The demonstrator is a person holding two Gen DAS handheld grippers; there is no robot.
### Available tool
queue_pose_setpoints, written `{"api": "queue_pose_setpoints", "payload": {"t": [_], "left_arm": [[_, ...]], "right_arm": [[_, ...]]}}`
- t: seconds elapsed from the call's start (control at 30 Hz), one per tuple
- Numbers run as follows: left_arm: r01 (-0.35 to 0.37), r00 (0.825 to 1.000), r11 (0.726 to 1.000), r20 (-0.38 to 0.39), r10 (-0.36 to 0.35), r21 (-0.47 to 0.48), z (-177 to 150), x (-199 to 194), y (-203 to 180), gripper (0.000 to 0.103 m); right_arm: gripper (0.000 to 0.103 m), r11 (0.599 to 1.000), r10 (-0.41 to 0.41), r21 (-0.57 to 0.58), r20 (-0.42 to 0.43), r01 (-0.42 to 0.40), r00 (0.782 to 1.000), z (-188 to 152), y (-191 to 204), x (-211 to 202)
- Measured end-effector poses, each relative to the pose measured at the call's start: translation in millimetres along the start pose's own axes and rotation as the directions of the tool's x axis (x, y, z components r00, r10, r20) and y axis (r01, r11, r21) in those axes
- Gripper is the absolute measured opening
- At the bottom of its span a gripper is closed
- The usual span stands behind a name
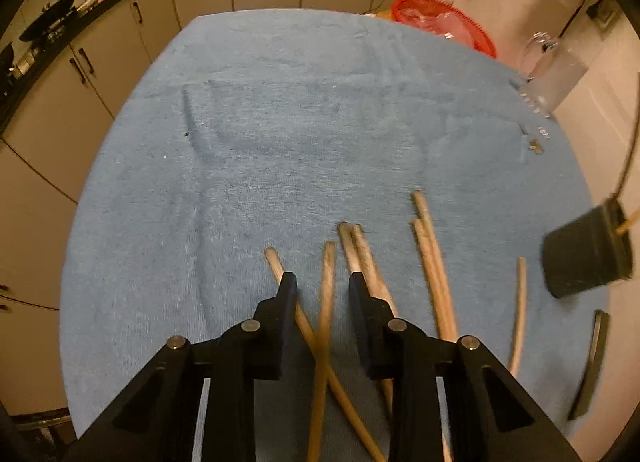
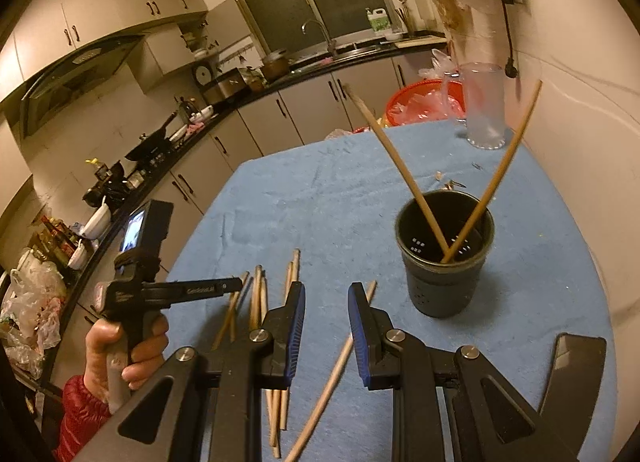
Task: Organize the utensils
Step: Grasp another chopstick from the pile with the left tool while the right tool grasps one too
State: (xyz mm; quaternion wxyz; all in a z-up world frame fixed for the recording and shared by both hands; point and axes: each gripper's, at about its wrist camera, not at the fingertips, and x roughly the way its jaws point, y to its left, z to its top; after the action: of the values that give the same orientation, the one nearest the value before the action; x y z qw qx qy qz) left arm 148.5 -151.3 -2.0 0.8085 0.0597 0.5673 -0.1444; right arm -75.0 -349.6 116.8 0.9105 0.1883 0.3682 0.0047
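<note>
Several wooden chopsticks (image 1: pixel 434 262) lie scattered on the blue towel (image 1: pixel 280 122). My left gripper (image 1: pixel 323 282) is open just above them, with one chopstick (image 1: pixel 326 302) between its fingers, not clamped. A dark perforated utensil holder (image 2: pixel 444 254) stands upright on the towel with two chopsticks (image 2: pixel 400 158) leaning in it; it also shows at the right edge of the left wrist view (image 1: pixel 584 258). My right gripper (image 2: pixel 326 294) is open and empty above a single chopstick (image 2: pixel 336 366), left of the holder. The left gripper body (image 2: pixel 160 290) shows in the right wrist view.
A clear plastic pitcher (image 2: pixel 482 106) stands at the towel's far right corner, a red basket (image 2: pixel 424 102) behind it. A black flat object (image 2: pixel 576 374) lies at the near right. Kitchen cabinets and a cluttered counter (image 2: pixel 140 166) run along the left.
</note>
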Motion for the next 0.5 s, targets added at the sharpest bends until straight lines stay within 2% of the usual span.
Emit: {"api": "queue_pose_setpoints", "payload": {"t": [0.13, 0.23, 0.37, 0.5], "left_arm": [[0.005, 1.0, 1.0, -0.031, -0.005, 0.01, 2, 15, -5, 0.02], [-0.027, 0.999, 0.999, -0.016, 0.028, 0.017, -1, 19, -7, 0.007], [-0.006, 1.0, 1.0, 0.027, 0.007, -0.029, -14, 2, 11, 0.007], [0.019, 0.998, 0.996, 0.067, -0.013, -0.091, -31, -16, 44, 0.007]], "right_arm": [[0.025, 1.0, -0.008, 0.002, -0.013, 0.008, 1.0, 0, 0, 2], [0.025, 1.0, -0.008, -0.015, -0.027, 0.007, 1.0, 1, 9, 7], [0.025, 0.998, -0.004, -0.065, -0.074, -0.001, 0.997, 7, 27, 26], [0.025, 0.994, 0.012, -0.101, -0.15, -0.028, 0.989, 19, 48, 62]]}}
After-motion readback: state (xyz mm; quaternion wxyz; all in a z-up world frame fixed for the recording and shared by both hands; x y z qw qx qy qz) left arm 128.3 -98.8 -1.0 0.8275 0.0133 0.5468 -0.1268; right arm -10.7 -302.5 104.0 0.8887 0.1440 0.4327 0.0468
